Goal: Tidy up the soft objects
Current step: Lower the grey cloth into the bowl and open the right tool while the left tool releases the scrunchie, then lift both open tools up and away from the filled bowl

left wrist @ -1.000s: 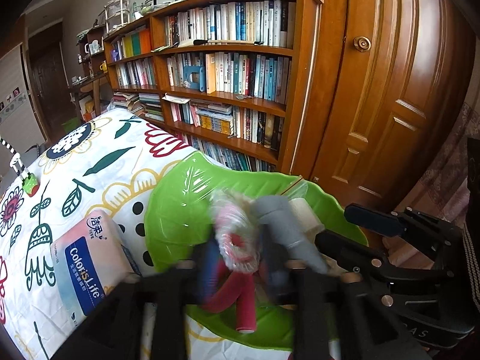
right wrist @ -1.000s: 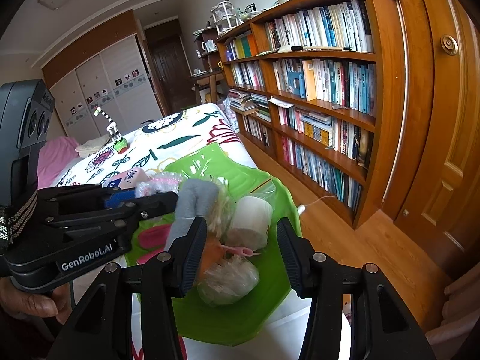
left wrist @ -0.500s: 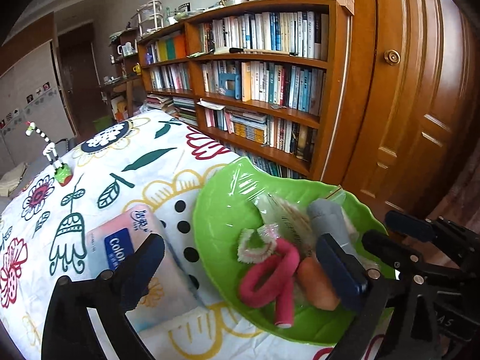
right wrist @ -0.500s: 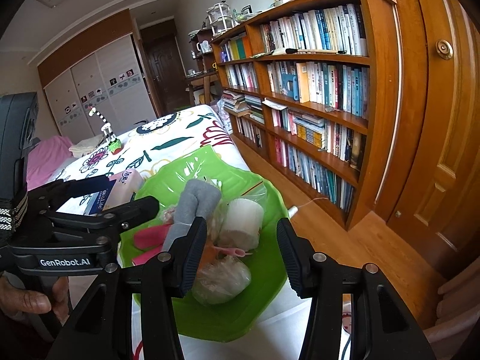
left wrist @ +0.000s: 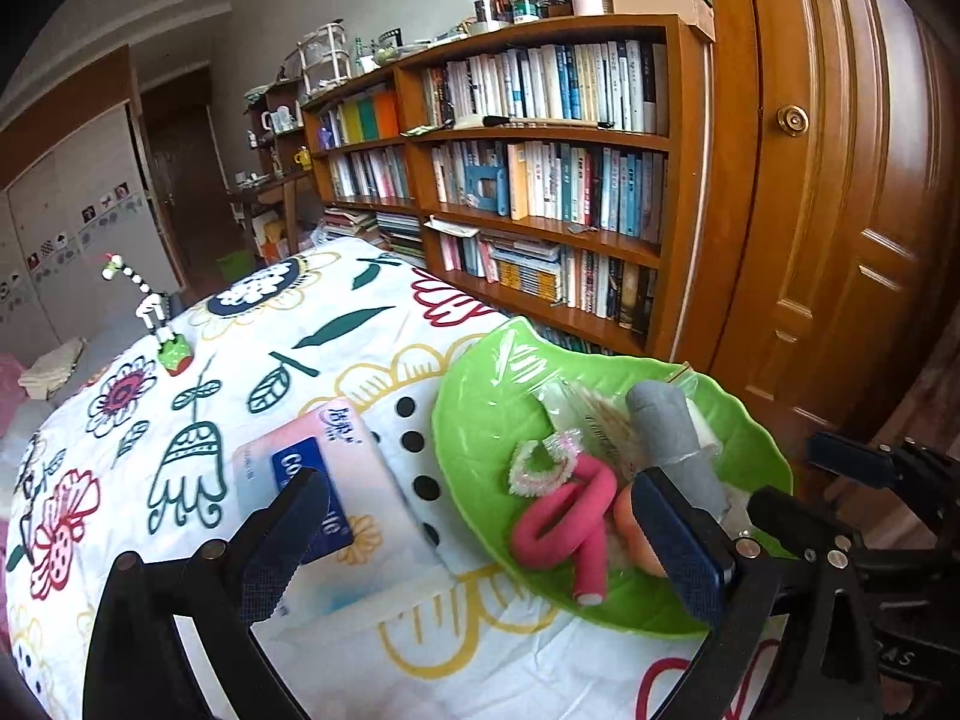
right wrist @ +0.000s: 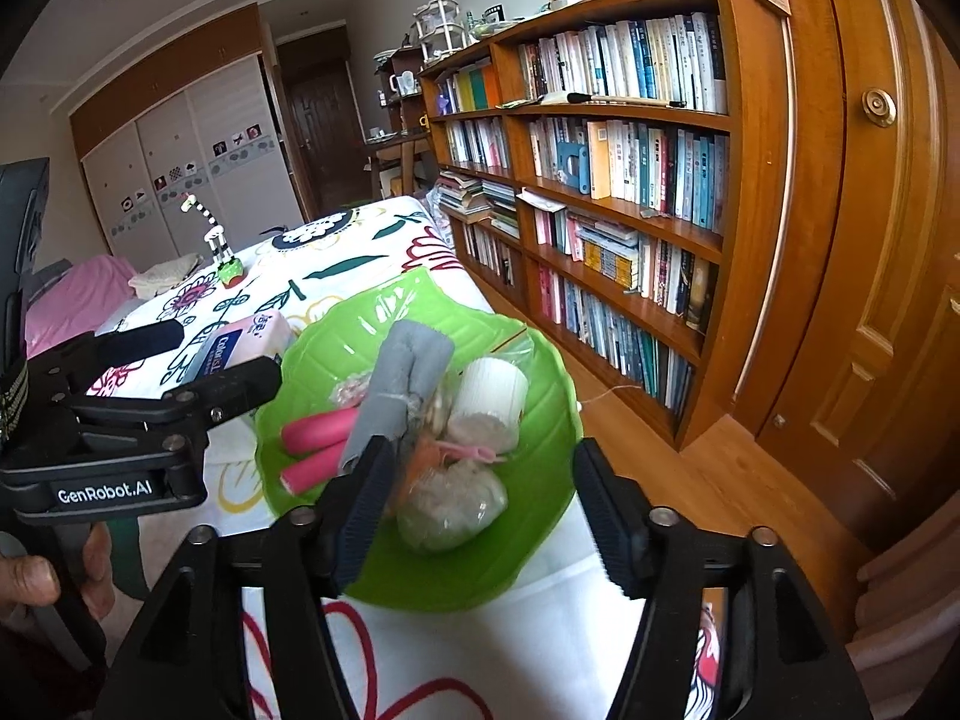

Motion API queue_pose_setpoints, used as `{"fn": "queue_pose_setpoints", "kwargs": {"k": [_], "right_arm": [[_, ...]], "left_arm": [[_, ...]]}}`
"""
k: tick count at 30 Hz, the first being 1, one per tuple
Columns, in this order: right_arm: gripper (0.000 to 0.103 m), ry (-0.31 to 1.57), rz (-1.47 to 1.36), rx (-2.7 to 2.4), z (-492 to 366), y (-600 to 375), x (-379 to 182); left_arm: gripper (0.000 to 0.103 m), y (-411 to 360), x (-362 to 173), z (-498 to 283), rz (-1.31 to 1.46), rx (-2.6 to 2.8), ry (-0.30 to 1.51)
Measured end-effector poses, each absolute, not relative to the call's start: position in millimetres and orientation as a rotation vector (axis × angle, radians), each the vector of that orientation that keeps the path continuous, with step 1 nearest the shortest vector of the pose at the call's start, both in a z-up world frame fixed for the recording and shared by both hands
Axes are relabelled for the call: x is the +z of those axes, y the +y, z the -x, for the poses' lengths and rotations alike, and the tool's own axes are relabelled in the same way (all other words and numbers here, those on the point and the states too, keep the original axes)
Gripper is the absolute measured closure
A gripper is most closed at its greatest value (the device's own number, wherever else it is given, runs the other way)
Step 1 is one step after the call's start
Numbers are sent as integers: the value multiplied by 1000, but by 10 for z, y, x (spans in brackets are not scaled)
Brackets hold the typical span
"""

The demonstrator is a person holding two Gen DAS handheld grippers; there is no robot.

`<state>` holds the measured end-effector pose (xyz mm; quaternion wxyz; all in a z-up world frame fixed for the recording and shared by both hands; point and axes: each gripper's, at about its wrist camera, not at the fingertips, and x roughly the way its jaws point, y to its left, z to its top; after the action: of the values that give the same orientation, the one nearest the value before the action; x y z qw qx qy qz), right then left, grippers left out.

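A green leaf-shaped plate (left wrist: 480, 414) (right wrist: 540, 516) lies at the table's near right corner. It holds a pink foam curler (left wrist: 567, 525) (right wrist: 315, 426), a pink-white scrunchie (left wrist: 543, 462), a grey rolled cloth (left wrist: 672, 432) (right wrist: 396, 384), a white roll (right wrist: 489, 396), an orange item and a clear bag of white stuff (right wrist: 450, 501). My left gripper (left wrist: 480, 540) is open and empty, back over the plate's left edge. My right gripper (right wrist: 474, 516) is open and empty above the plate's near side.
A pink and blue tissue pack (left wrist: 318, 480) (right wrist: 240, 339) lies left of the plate on the flowered tablecloth (left wrist: 240, 360). A striped toy figure (left wrist: 156, 324) stands farther back. A wooden bookshelf (left wrist: 540, 180) and door (left wrist: 840, 210) stand right, past the table edge.
My left gripper opened, left the pink curler and scrunchie on the plate, and drew back to the left. My right gripper stayed open and nearly still.
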<state>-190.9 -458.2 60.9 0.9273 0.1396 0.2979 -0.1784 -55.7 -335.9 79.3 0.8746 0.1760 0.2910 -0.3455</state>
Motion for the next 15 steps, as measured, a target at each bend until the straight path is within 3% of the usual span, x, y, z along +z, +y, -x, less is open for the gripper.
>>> {"fn": "queue_pose_setpoints", "kwargs": {"k": [9, 15], "right_arm": [[2, 638, -263, -353, 2042, -4373, 658], [0, 657, -213, -369, 2059, -4180, 689]], "left_arm": [[0, -3072, 878, 612, -311, -643, 564], [0, -2929, 890, 652, -317, -592, 535]]}}
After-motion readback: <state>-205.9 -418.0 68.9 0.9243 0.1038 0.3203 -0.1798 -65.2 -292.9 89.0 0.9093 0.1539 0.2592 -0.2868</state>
